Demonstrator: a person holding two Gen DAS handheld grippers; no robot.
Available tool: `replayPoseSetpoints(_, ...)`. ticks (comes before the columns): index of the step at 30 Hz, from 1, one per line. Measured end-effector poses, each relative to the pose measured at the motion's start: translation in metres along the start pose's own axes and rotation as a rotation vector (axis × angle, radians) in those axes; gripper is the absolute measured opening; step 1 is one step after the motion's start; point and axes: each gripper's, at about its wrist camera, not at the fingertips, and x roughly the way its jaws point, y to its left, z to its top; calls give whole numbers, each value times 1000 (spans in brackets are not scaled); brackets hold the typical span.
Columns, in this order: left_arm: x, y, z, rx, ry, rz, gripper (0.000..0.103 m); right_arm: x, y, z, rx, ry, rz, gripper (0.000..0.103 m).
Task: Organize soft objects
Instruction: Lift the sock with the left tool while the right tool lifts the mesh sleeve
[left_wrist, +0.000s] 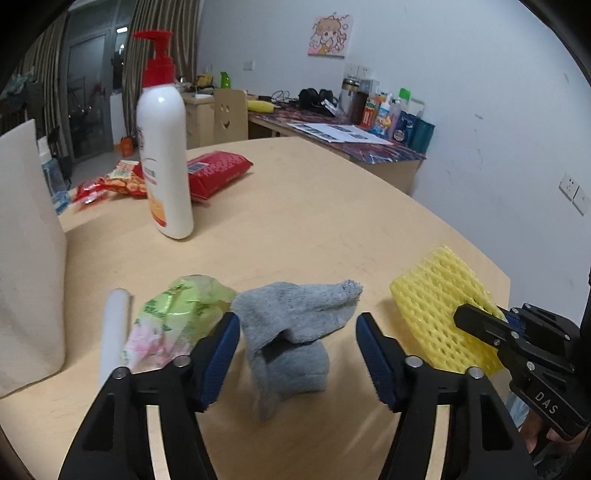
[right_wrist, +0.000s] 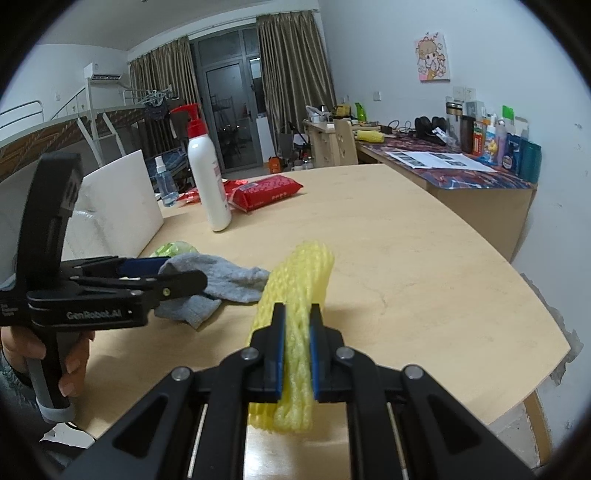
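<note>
On near table edge: grey sock (left_wrist: 295, 332), crumpled, lying between the spread, released pads of left gripper (left_wrist: 297, 356). Right gripper (right_wrist: 297, 350) clenched on yellow foam net (right_wrist: 295, 295), long axis pointing far, just right of sock.

Crumpled grey sock (left_wrist: 295, 332) on table w/ green-pink pkt (left_wrist: 173, 321) at left, yellow foam net (right_wrist: 299, 306) pinched upright at right

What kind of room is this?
Probably a dorm-style bedroom or small flat: a raised bunk bed, curtains over a balcony door, and a cluttered desk behind the wooden table.
</note>
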Motion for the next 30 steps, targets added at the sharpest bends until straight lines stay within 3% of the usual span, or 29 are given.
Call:
replayPoseSetpoints(4,13,4,0,-13,46,12,48,-1,-2,-3,5,4,-3,14)
replayPoseSetpoints(6,20,3,-1,-6,73,22,36,-2,-4,-3,5,2,-3,14)
replayPoseSetpoints(8,22,4,-2,-6,79,34,16,-3,-5,-3,10,0,-5,14)
replayPoseSetpoints(11,18,5,-1,-8,56,51,6,-4,-7,-4,14,-2,-8,14)
replayPoseSetpoints(19,-15,-3,3,24,-57,65,5,-16,-7,-2,17,-35,-8,14)
replayPoseSetpoints(30,-109,-11,3,36,-280,115,5,-47,15,17,-27,-142,10,14)
